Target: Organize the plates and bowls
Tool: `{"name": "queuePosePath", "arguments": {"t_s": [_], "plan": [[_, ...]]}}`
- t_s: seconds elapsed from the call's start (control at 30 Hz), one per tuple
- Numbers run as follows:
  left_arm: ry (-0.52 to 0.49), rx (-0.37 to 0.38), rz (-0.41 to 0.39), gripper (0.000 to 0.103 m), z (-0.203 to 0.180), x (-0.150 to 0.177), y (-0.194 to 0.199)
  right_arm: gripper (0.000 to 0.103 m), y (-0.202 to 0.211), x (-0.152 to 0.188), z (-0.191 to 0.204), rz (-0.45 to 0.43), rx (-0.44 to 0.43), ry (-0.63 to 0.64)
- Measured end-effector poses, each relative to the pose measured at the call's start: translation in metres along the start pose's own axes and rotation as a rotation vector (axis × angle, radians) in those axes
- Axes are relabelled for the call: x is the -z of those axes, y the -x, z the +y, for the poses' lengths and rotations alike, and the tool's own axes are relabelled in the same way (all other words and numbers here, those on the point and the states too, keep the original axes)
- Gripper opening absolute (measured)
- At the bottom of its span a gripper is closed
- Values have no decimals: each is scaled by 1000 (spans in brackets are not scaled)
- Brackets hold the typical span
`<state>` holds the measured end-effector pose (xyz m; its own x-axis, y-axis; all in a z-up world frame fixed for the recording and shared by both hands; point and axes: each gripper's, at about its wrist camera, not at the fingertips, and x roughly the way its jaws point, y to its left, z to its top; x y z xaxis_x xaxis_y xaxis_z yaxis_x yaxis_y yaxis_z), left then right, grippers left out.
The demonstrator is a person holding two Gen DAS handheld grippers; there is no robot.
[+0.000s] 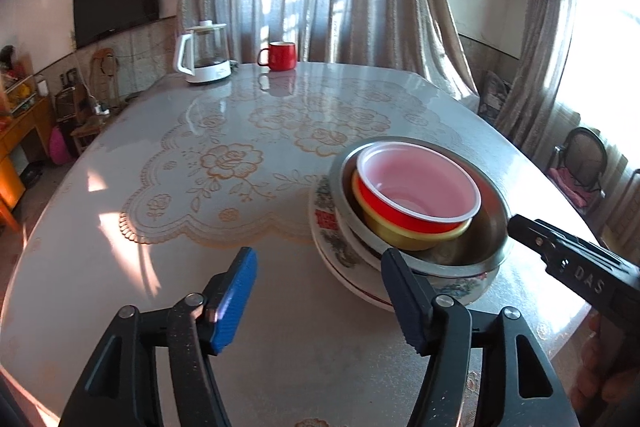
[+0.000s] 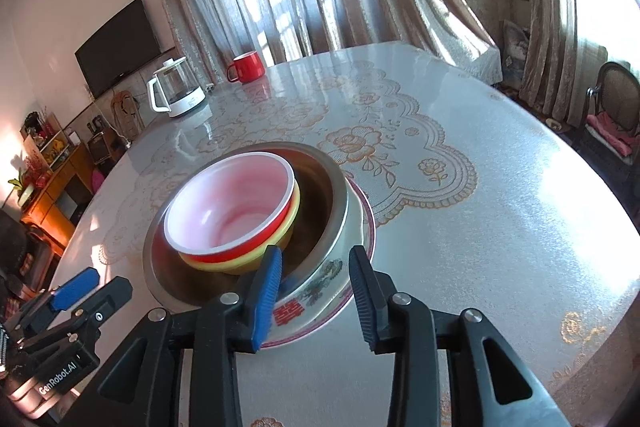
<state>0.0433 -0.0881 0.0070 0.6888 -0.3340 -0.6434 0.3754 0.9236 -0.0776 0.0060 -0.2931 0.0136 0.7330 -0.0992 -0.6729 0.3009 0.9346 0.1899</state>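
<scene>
Your stack sits toward the near side of the table (image 1: 168, 267): a red bowl (image 2: 232, 211) with a white inside nests in a yellow bowl (image 2: 248, 263), both lie off-centre in a steel bowl (image 2: 320, 211), and that rests in a flowered bowl (image 2: 316, 291) on a plate (image 2: 368, 223).

Your right gripper (image 2: 316, 291) stands with its jaws apart at the stack's near edge — the flowered bowl's wall is between the pads, and neither pad clearly presses on it.

Your left gripper (image 1: 320, 287) is spread wide at the stack's other side; its right pad is just beside the steel rim, its left pad over bare table.

Left of the stack the lace-patterned top lies open up to the far edge, where a kettle (image 1: 204, 55) and red mug (image 1: 280, 55) stand — well apart from the stack.
</scene>
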Motion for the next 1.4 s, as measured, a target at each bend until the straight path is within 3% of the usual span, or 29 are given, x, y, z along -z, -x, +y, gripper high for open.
{"name": "queuePosePath", "arguments": {"t_s": [0.17,0.43,1.4], "plan": [[10,-31,-34,76,2,2,9,38,16,14,13,-53,40,30],[36,-59,-68,103,4,2,19,39,15,28,24,-47,60,63],[26,-117,-76,103,3,4,24,44,13,28,32,-61,59,75]]}}
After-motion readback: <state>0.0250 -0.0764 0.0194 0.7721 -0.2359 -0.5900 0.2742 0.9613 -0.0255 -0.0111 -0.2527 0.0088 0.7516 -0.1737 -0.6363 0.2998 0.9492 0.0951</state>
